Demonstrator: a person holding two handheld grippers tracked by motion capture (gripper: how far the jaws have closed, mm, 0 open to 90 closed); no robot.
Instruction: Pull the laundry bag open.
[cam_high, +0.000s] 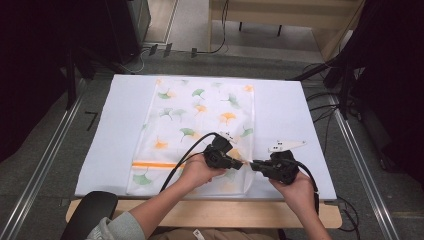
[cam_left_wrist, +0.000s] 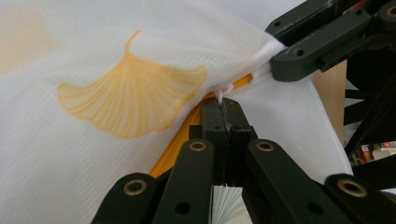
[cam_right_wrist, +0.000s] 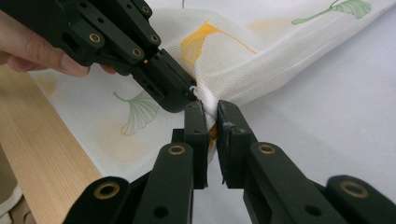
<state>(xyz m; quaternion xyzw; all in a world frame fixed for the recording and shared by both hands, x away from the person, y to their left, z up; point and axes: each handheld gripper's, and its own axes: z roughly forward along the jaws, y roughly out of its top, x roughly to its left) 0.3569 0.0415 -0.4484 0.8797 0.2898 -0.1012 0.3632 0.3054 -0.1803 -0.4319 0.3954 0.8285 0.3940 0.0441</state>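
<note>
A white cloth (cam_high: 200, 115) printed with green and orange ginkgo leaves lies flat on the white table (cam_high: 290, 110). Near its front right edge a fold is lifted and pinched from both sides. My left gripper (cam_high: 240, 165) is shut on the bunched cloth (cam_left_wrist: 140, 93), with its jaws (cam_left_wrist: 224, 105) pressed together on the fabric. My right gripper (cam_high: 253, 165) faces it tip to tip and is shut on the same fold (cam_right_wrist: 224, 60), fabric caught between its jaws (cam_right_wrist: 211, 109). In the right gripper view the left gripper (cam_right_wrist: 175, 95) touches the cloth just beside mine.
The table's wooden front edge (cam_high: 225, 212) runs below the hands. A black chair back (cam_high: 90, 212) sits at the front left. Metal rails (cam_high: 45, 160) flank the table, and cables (cam_high: 325, 110) lie on the floor to the right.
</note>
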